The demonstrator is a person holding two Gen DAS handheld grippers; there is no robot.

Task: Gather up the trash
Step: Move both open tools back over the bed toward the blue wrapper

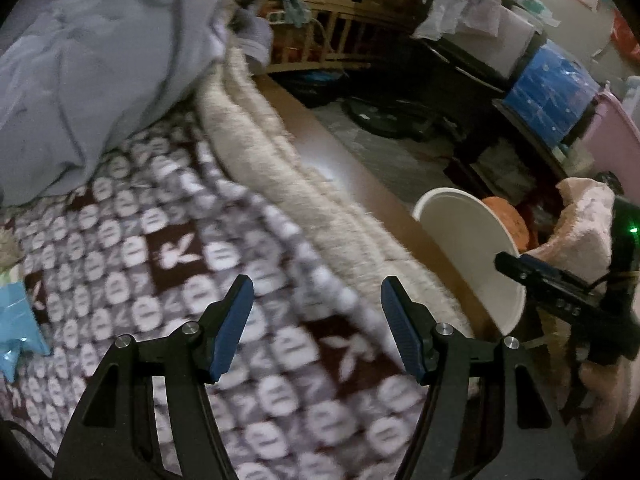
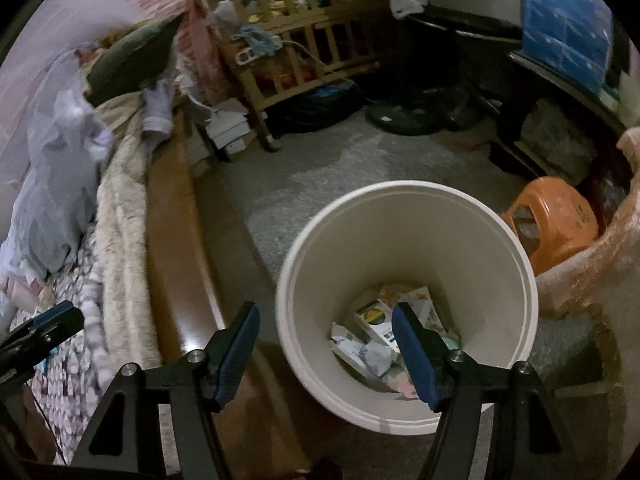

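Observation:
A white trash bucket [image 2: 404,248] stands on the floor beside the bed and holds several cartons and wrappers [image 2: 376,336]. My right gripper [image 2: 326,312] is open and empty, above the bucket's near left rim. My left gripper [image 1: 318,290] is open and empty over the patterned blanket [image 1: 168,264] on the bed. A blue plastic wrapper [image 1: 18,320] lies on the blanket at the far left. The bucket also shows in the left wrist view [image 1: 472,248], with the right gripper [image 1: 560,300] beside it. The left gripper's tip shows at the left edge of the right wrist view [image 2: 44,328].
A grey quilt [image 1: 100,60] is piled on the bed. The brown wooden bed frame [image 2: 176,240] runs along the floor. An orange stool [image 2: 556,224] stands right of the bucket. A wooden crib [image 2: 296,40] and a fan base [image 2: 404,116] are further back. A pink fluffy sleeve [image 2: 600,272] is on the right.

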